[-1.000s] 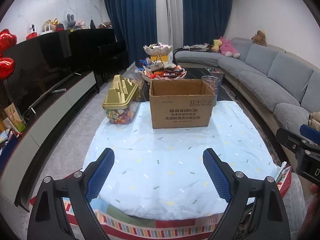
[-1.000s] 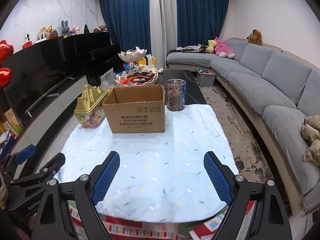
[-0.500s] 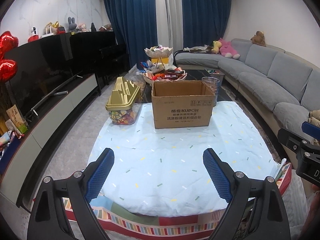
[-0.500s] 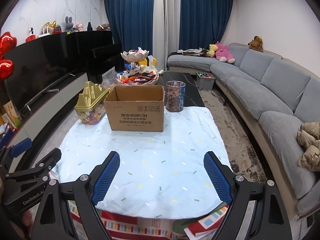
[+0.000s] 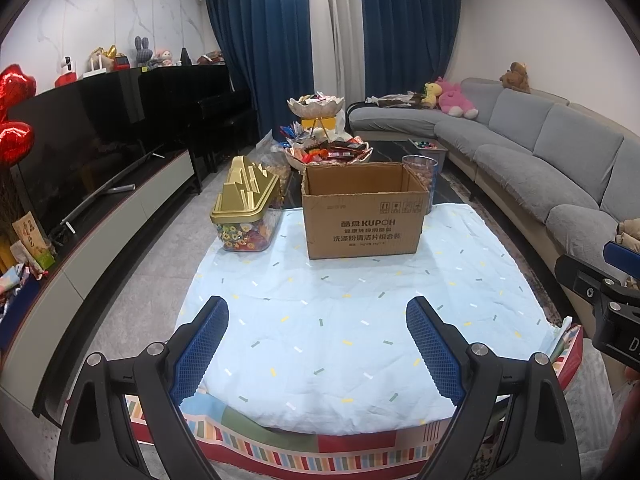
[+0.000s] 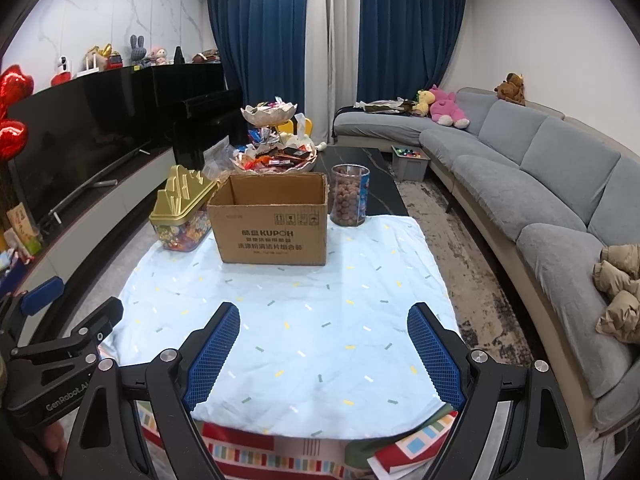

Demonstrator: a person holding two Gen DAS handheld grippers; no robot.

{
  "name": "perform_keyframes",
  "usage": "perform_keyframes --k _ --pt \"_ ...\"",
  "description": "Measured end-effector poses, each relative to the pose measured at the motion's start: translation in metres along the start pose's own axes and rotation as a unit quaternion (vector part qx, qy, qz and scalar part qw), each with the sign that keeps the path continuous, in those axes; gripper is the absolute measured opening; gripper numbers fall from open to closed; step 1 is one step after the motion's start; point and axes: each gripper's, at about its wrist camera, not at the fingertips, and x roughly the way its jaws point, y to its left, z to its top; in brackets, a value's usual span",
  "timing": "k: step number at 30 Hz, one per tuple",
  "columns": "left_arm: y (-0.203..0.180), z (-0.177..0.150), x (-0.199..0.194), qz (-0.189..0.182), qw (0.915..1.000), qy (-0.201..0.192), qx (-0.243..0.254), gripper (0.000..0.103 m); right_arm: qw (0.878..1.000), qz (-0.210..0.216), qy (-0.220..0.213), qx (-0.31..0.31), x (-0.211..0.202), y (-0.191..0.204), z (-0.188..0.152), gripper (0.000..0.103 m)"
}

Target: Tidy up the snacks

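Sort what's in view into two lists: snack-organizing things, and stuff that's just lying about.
For the job:
- cardboard box, open on top
- gold-lidded candy container
- clear jar of round snacks
- tiered snack tray behind the box

Just lying about:
- plush toys on the sofa
- red heart balloons
- grey bin on the floor

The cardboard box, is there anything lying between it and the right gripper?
Nothing: only bare light-blue cloth lies between the right gripper and the cardboard box, as the right wrist view shows.
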Motion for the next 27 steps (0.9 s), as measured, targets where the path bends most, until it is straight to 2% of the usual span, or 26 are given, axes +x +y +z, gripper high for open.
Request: perform_keyframes --k 27 --pt "-0.0005 0.0046 -0.0024 0.002 1.0000 -0.004 -0.001 0.093 1.000 0.000 -0.001 0.001 -0.0001 -0.0011 -0.0001 0.087"
